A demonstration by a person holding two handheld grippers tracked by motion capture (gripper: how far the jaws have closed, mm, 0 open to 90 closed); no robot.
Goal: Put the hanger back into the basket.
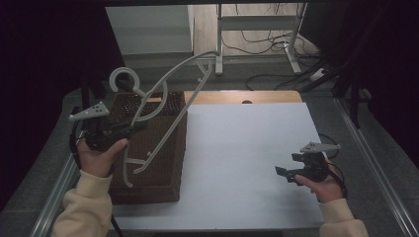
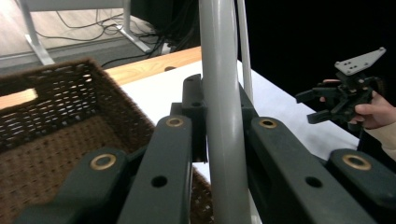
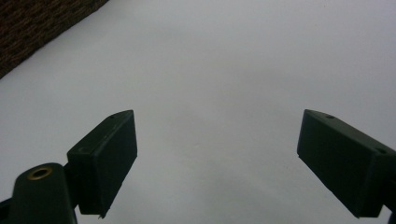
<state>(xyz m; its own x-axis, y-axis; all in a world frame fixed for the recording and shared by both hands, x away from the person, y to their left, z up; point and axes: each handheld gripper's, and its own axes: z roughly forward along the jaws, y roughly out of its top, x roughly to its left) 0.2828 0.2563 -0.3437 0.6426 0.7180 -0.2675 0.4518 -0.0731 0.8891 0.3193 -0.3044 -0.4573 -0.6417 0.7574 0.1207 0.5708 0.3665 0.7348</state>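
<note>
Left claw (image 1: 129, 127) clenched on grey clothes hanger (image 1: 163, 94) above wicker basket (image 1: 163, 168); right claw (image 1: 286, 174) released, well right of basket.

My left gripper (image 2: 219, 154) has its jaws clamped on a grey hanger (image 2: 222, 93) bar that runs upright between them. Left of it sits the brown wicker basket (image 2: 56, 121). Across the white surface (image 2: 275, 102), the right gripper (image 2: 317, 105) hangs with jaws apart.
</note>
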